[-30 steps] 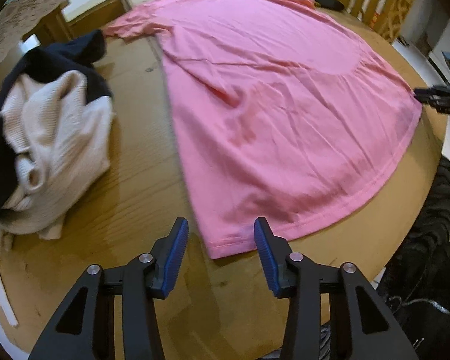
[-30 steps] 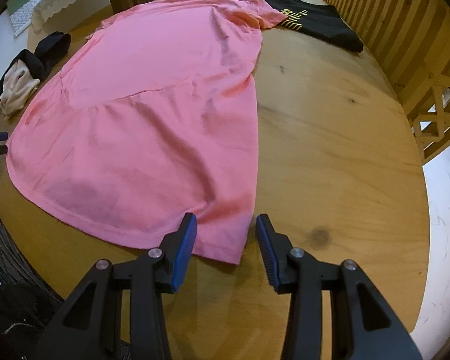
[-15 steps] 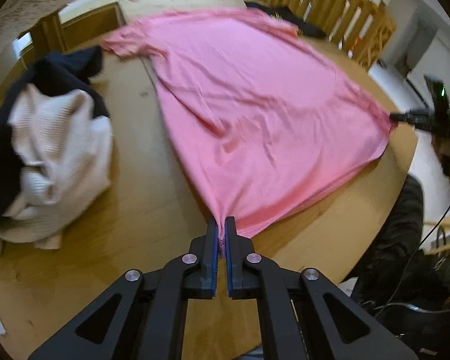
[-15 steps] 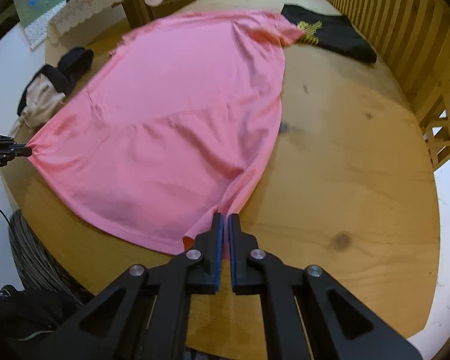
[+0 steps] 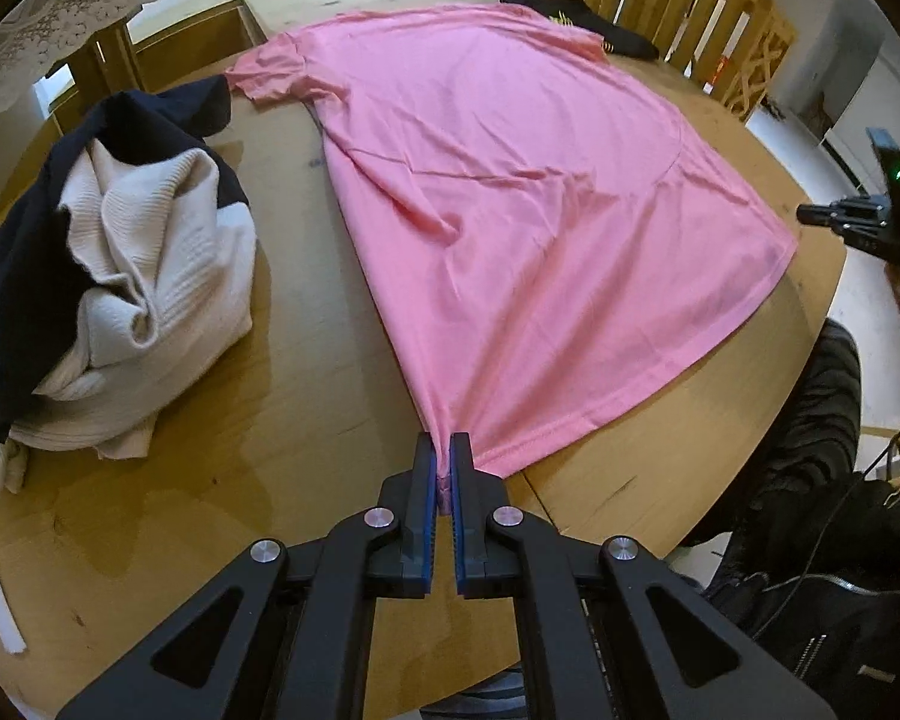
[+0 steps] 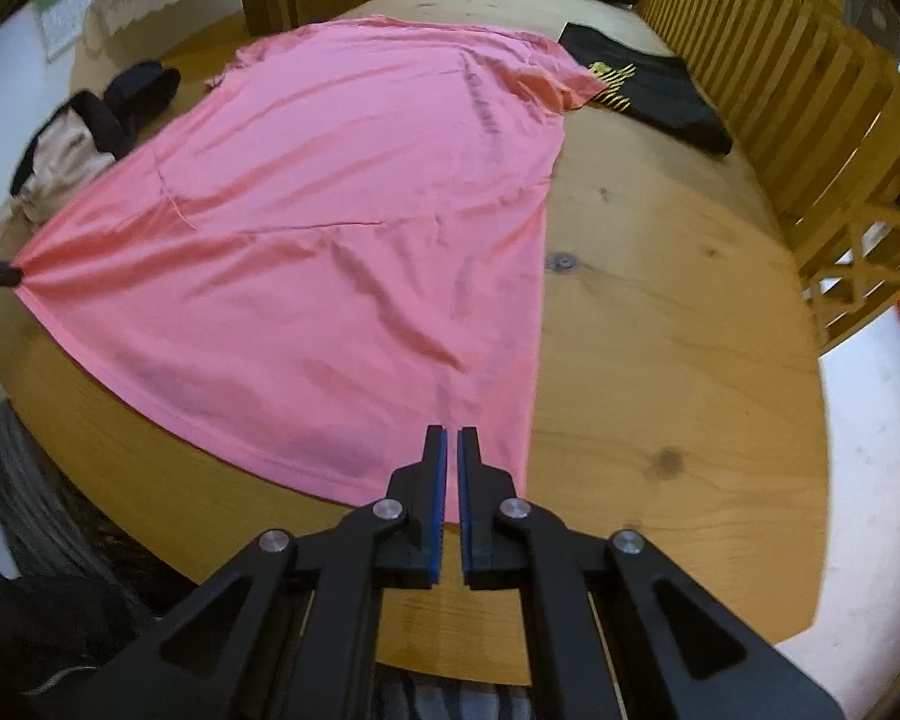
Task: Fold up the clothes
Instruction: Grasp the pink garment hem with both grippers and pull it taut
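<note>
pink shirt [image 5: 510, 192] flat on wooden table [image 5: 270, 396]; each hand-held gripper, left [image 5: 443, 468] and right [image 6: 452, 468], pinches a hem corner.

Each wrist camera sits close behind its own claw, low over the near edge of the tabletop [image 5: 306, 360], facing the far edge. Both views share the pink shirt [image 5: 510, 198], its two near hem corners, and the black shirt [image 6: 648, 90].

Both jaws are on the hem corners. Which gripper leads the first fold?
Left, probably. The left gripper has its jaws pinching the pink shirt at its corner, and cloth fans taut from it in both views. The right gripper is also shut on the hem, but its grip is less plain.
</note>
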